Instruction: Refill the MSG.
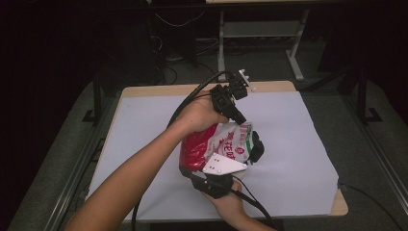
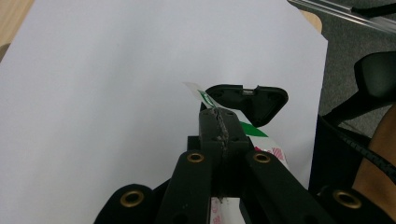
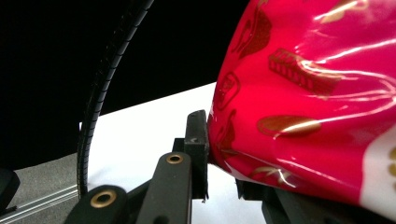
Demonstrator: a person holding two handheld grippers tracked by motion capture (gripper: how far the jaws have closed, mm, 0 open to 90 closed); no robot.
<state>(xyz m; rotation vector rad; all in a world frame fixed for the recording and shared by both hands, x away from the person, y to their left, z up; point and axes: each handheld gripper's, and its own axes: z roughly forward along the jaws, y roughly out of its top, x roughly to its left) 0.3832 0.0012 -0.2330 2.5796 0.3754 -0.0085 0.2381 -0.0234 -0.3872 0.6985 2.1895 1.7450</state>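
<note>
A puffy snack bag [image 1: 226,142], red, white and green, is held up over the white-covered table [image 1: 298,144] between both grippers. My left gripper [image 1: 239,119] comes down from the far side, and in the left gripper view its jaws [image 2: 220,122] are shut on the bag's thin white-and-green sealed edge [image 2: 201,95]. My right gripper [image 1: 226,159], with a grey plate on top, reaches up from the near edge with its jaws spread across the bag's body. In the right gripper view the glossy red bag [image 3: 303,93] presses against the one visible jaw, and the other jaw is hidden behind it.
One black jaw of the right gripper [image 2: 247,100] sits just beyond the left gripper's tips. The left gripper's ribbed cable [image 3: 100,93] arcs beside the bag. Wooden table edges [image 1: 339,204] border the white sheet. Metal frame legs and loose cables [image 1: 221,43] stand behind the table.
</note>
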